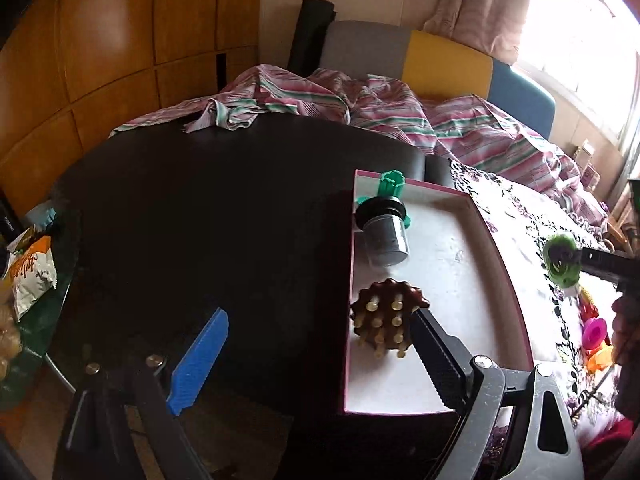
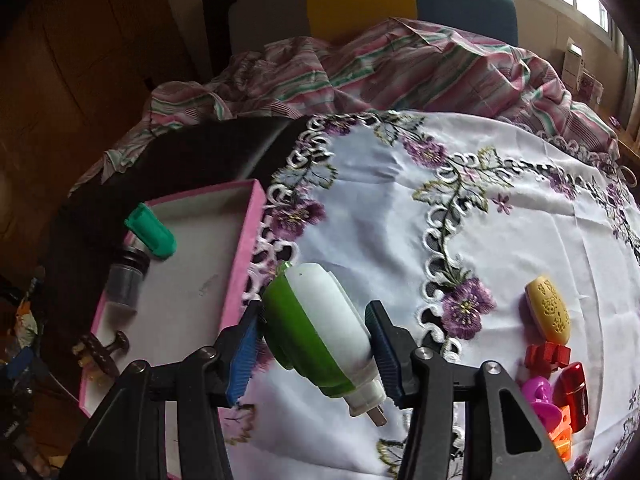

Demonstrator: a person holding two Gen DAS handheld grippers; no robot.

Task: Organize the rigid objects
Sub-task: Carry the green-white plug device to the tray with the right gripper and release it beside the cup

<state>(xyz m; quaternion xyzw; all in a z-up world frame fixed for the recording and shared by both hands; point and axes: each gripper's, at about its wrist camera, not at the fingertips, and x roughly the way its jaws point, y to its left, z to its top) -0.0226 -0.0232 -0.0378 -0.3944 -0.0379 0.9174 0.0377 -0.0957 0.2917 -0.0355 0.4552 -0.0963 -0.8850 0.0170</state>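
A pink-rimmed box point(image 1: 440, 409) point(image 2: 256, 216) sits at the edge of the dark table. It holds a green plastic piece point(image 1: 390, 186) point(image 2: 152, 232), a dark-capped jar point(image 1: 384, 232) point(image 2: 126, 276) and a brown wooden massager point(image 1: 386, 322) point(image 2: 102, 354). My left gripper point(image 1: 316, 360) is open and empty over the box's near-left corner, its black finger beside the massager. My right gripper point(image 2: 316, 352) is shut on a green and white plug-in device point(image 2: 324, 328) point(image 1: 560, 260), held above the embroidered cloth just right of the box.
A white floral tablecloth point(image 2: 500, 240) point(image 1: 516, 216) carries a yellow case point(image 2: 548, 312), red pieces point(image 2: 568, 380), and pink and orange toys point(image 2: 542, 404) point(image 1: 596, 332) at right. Striped bedding point(image 1: 400, 108) lies behind. Snack bags point(image 1: 28, 272) sit at far left.
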